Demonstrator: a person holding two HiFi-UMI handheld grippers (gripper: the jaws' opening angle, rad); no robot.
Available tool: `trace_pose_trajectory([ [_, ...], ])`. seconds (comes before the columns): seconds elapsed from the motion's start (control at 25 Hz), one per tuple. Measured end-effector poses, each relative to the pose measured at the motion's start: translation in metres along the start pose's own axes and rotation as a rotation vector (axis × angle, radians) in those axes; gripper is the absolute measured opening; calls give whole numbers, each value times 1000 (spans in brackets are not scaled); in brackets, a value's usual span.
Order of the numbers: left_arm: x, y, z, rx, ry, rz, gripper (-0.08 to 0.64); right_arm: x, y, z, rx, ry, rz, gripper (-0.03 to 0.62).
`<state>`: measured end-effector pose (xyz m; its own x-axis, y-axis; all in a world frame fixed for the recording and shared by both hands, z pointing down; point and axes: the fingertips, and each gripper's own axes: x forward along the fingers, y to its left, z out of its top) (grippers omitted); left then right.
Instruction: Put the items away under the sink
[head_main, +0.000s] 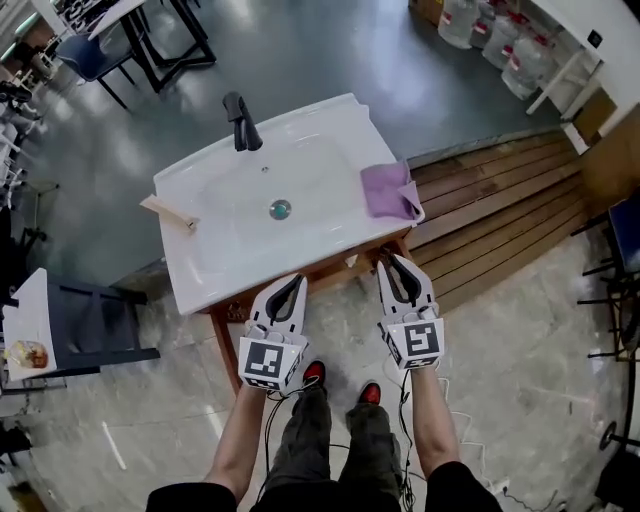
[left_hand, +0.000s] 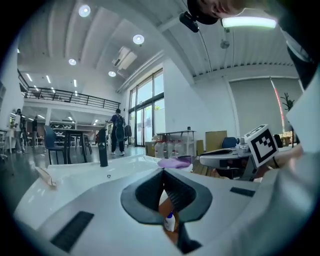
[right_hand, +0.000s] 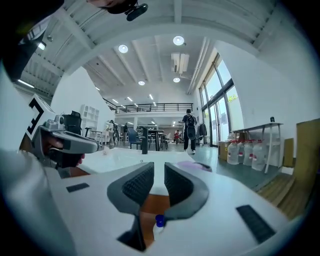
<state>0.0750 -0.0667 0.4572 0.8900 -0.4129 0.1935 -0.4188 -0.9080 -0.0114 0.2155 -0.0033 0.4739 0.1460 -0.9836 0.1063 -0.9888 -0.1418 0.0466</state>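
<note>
A white sink (head_main: 215, 265) on a wooden cabinet stands in front of me, with a black faucet (head_main: 240, 122) at its back. On its right rim lies a purple cloth (head_main: 388, 190), and on its left rim a wooden-handled tool (head_main: 168, 212). My left gripper (head_main: 295, 282) hovers at the sink's front edge, shut on nothing, its tips touching (left_hand: 163, 172). My right gripper (head_main: 388, 262) hangs near the front right corner; its jaws stand a narrow gap apart (right_hand: 159, 172) and hold nothing. Low between the jaws, a small white bottle with a blue cap (left_hand: 170, 221) (right_hand: 159, 222) shows against brown wood.
A dark chair (head_main: 95, 330) with a white board stands close on the left. Wooden decking (head_main: 490, 200) runs along the right of the sink. Several water jugs (head_main: 490, 35) sit at the far right, and a table with a blue chair (head_main: 90, 55) at the far left.
</note>
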Motion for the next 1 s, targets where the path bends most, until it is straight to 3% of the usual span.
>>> trace_pose_trajectory([
  [0.24, -13, 3, 69, 22, -40, -8, 6, -18, -12, 73, -34, -26, -39, 60],
  [0.52, -37, 1, 131, 38, -70, -15, 6, -53, -11, 129, -10, -45, -65, 41],
  [1.0, -91, -27, 145, 51, -18, -44, 6, -121, 16, 157, 6, -16, -98, 41],
])
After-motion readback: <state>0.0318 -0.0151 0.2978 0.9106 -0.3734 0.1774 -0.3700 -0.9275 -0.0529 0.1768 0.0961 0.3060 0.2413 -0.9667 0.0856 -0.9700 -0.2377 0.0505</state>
